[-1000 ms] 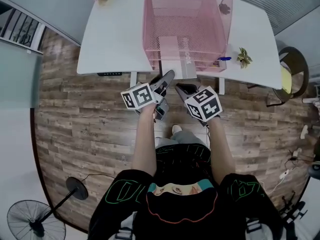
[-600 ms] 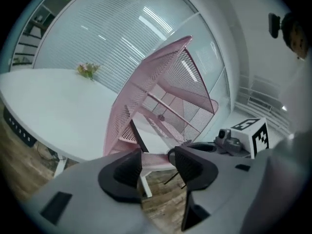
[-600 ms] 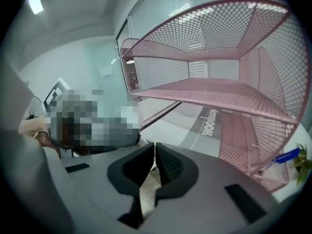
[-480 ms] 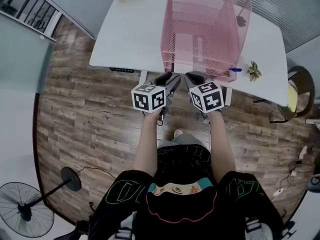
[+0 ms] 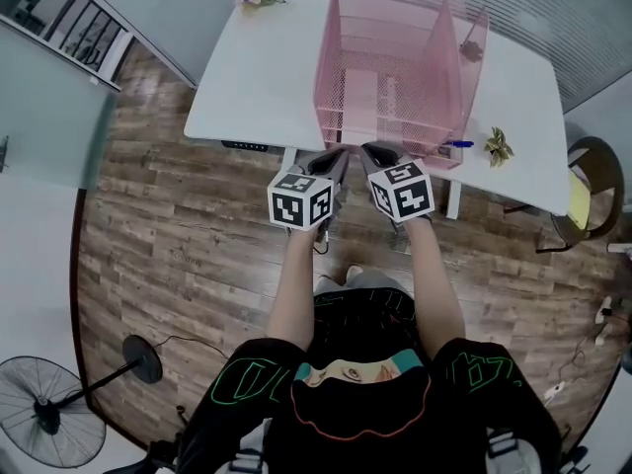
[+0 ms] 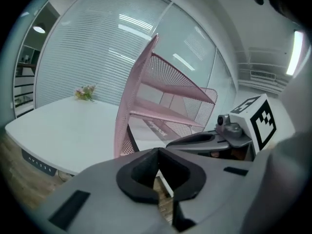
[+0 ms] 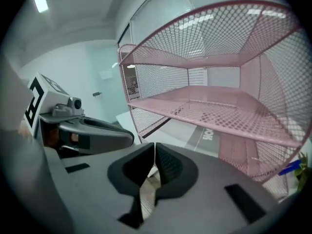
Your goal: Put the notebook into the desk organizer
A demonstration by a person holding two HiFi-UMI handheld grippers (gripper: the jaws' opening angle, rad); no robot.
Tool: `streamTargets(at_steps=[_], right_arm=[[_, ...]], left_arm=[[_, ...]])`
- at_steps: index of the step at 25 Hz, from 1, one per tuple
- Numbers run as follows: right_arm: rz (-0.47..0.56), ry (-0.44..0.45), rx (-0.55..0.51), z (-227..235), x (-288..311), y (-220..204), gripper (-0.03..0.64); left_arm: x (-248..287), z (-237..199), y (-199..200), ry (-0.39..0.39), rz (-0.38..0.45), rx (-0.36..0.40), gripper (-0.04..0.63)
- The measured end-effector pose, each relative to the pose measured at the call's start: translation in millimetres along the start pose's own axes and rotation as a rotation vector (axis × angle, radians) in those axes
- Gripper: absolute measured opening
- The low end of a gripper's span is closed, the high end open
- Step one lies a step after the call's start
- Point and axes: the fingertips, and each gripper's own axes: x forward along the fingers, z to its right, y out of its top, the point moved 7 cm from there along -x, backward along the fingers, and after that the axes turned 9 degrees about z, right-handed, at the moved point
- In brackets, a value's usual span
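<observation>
Holding the left hand-held gripper (image 6: 157,151) and right hand-held gripper (image 7: 154,146) clenched and empty, the left having just closed, we are facing the notebook (image 7: 195,133) lying on the bottom tier of the pink desk organizer (image 5: 331,67) on the white tabletop (image 5: 257,77).

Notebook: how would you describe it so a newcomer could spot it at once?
A pink mesh organizer stands on the white desk. The notebook lies flat in its lowest level, beneath the shelves. It is the only solid grey thing there, with white lettering on its cover.
</observation>
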Motion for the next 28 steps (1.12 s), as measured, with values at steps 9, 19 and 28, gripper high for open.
streamTargets(at_steps=[9,19,28], right_arm=[[0.279,0.060,0.030,-18,-47,40,0.003],[0.523,-0.026,-0.048,-34,-94,110,0.003],[0.601,-0.137,-0.052,-32,-117,130,0.003]], left_arm=[[-31,9,35,-0.004,0.178,0.047,-0.005],[-82,21,108,0.029,0.422,0.177,-0.004],[-104,29,133,0.051,0.525,0.234,-0.005]])
